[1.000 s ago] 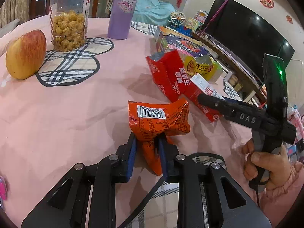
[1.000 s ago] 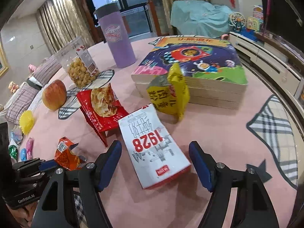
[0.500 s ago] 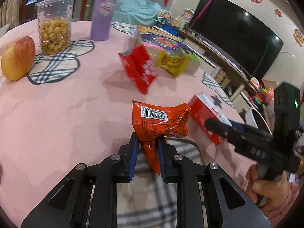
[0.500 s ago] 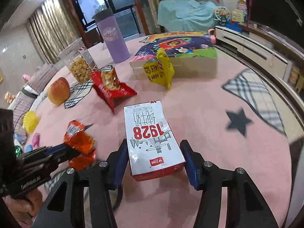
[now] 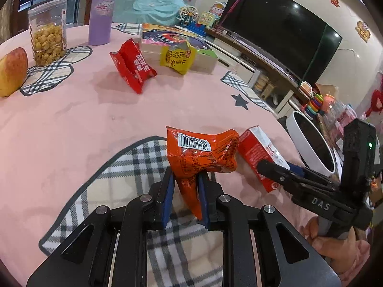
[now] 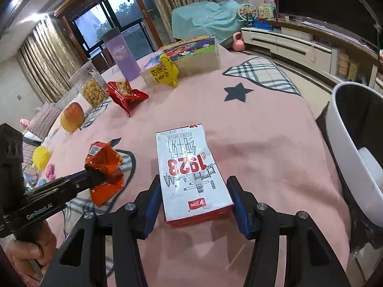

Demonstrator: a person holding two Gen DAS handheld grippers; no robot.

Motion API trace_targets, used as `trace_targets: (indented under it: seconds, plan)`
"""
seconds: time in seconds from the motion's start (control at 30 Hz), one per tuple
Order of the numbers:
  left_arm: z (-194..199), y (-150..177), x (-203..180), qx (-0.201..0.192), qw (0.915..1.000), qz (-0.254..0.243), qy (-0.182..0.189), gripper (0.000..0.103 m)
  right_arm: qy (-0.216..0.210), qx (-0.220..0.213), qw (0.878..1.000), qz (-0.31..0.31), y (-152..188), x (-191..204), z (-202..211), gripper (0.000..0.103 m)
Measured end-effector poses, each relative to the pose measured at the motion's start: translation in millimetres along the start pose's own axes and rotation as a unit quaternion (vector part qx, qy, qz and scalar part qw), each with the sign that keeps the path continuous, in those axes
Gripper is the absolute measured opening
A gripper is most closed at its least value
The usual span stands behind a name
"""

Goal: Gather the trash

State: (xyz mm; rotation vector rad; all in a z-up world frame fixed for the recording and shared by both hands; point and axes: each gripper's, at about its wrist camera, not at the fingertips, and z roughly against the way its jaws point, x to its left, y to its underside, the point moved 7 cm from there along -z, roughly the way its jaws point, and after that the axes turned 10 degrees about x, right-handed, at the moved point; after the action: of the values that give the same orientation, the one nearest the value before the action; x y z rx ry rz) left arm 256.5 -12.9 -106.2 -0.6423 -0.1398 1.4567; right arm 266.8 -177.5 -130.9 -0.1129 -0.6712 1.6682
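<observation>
**A:** Trash in both grippers, and we have the bin (image 6: 344, 143) at far right, off the table edge. Our left gripper (image 5: 184, 191) is clamped on the tail of the orange wrapper (image 5: 203, 153), which stands up over the plaid patch near us. Our right gripper (image 6: 194, 201) straddles the milk carton (image 6: 191, 167), pads against its long sides, so we judge it held.

**B:** We'd worry about the wrapper first. Only its thin tail sits between the pads, and the crinkled body flops above them; a quick swing could slide it out onto the table (image 5: 71, 119).

**A:** And the carton is gripped near its near end. Most of its length sticks out far of the pads, so it could pivot down or clip the bin's rim if we come in low.

**B:** The two grippers are also close side by side. In the left view the carton nearly touches the wrapper, so crossing paths at the bin could knock one loose.

**A:** The right view shows us the bin's dark inside with something white in it; the left view gives only its rim.

**B:** The left view shows the wrapper's barcode and how narrow our bite is. The red bag (image 5: 134, 67) and yellow bag (image 5: 177, 57) are not yet collected, far across the table.
</observation>
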Motion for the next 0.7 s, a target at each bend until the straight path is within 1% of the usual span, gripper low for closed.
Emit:
trace_targets:
  seconds: [0.17,0.27,0.33,0.5,0.7]
  plan:
    - [0,3,-1,0.004,1.0000,0.001,-0.003,0.018,0.002,0.009,1.000,0.007,-3,3,-7,0.057]
    - [1,6,-4,0.006,1.0000,-0.003,-0.005,0.018,0.006,0.006,1.000,0.009,-4,2,-8,0.056]
    - [1,5,-8,0.005,1.0000,-0.007,-0.005,0.018,-0.001,0.001,1.000,0.005,-3,2,-5,0.055]
    - [3,2,-26,0.004,0.9997,-0.024,0.000,0.018,-0.013,-0.021,1.000,-0.012,1,-6,14,0.054]
    - [0,0,-59,0.006,0.9984,-0.055,0.009,0.018,-0.009,-0.048,0.998,-0.039,5,-28,47,0.054]
